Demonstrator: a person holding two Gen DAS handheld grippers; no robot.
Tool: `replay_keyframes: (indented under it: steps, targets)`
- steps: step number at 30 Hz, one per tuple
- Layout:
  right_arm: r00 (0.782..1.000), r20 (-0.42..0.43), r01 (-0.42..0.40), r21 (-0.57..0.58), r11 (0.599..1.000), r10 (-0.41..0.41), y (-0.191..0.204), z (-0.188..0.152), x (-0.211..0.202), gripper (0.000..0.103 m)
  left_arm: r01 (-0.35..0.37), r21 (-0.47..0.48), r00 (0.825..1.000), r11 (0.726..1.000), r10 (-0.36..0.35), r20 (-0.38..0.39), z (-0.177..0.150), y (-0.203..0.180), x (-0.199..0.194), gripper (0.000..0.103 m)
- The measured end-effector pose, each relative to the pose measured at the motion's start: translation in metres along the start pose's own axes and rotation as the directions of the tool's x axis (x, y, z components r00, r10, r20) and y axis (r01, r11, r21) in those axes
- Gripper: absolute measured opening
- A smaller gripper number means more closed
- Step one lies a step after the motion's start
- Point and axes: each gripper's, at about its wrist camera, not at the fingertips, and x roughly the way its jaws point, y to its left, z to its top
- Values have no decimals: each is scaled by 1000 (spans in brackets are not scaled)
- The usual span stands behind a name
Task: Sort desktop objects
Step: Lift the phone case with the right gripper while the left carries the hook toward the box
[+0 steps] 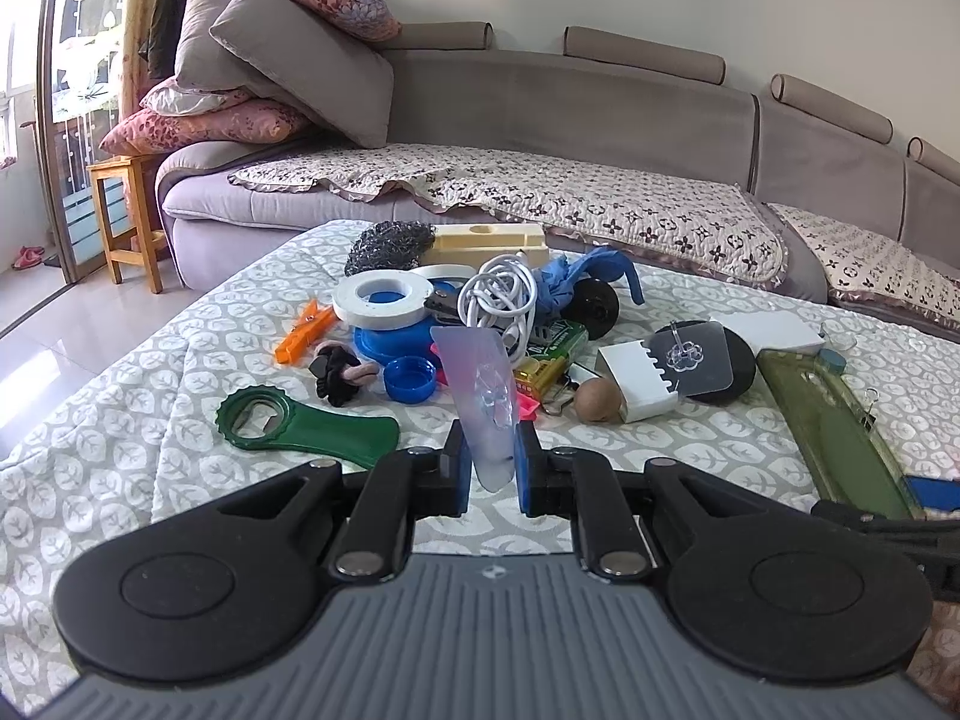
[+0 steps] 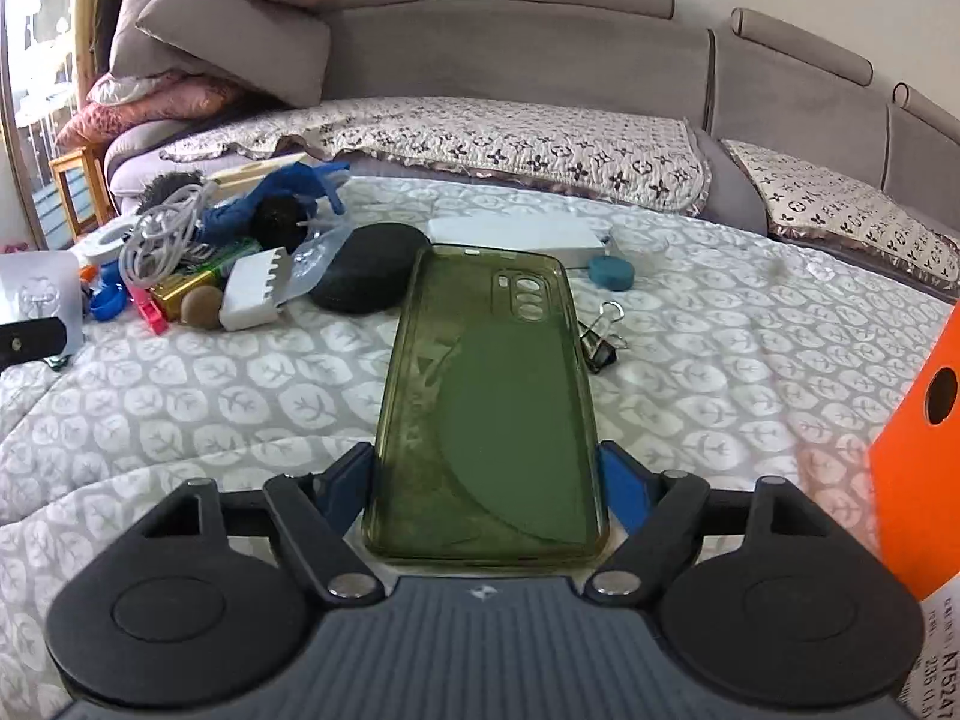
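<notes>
My left gripper (image 1: 492, 468) is shut on a clear adhesive hook sheet (image 1: 480, 384) and holds it upright in front of the pile of small objects. The same sheet (image 2: 39, 294) shows at the left edge of the right wrist view. A translucent green phone case (image 2: 486, 396) lies lengthwise on the leaf-patterned cloth (image 2: 210, 396), its near end between the blue pads (image 2: 618, 480) of my right gripper (image 2: 486, 480). Both pads touch its long edges. In the left wrist view the case (image 1: 834, 420) lies at the right.
The pile holds a green bottle opener (image 1: 300, 429), a white tape roll (image 1: 384, 300), a white cable (image 1: 498, 294), an orange clothespin (image 1: 306, 327) and a blue cap (image 1: 410, 379). A black binder clip (image 2: 600, 342) lies right of the case. An orange box (image 2: 918, 456) stands at the right edge. A grey sofa (image 2: 540, 42) runs behind.
</notes>
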Motion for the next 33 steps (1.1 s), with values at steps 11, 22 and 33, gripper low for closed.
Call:
replay_keyframes:
  steps: [11, 22, 33]
  targets:
    - [989, 147, 4, -9, 1000, -3, -7, 14, -51, 77, 35, 13, 999, 999, -36, 37, 6, -15, -17, 16]
    - [958, 286, -8, 46, 999, -6, -37, 24, -112, 77, 131, 83, 986, 988, -138, 96, 19, -72, -64, 16]
    - [918, 373, 75, 176, 981, -137, -113, 3, -156, 78, 293, 158, 941, 943, -314, 125, 23, -156, -97, 16]
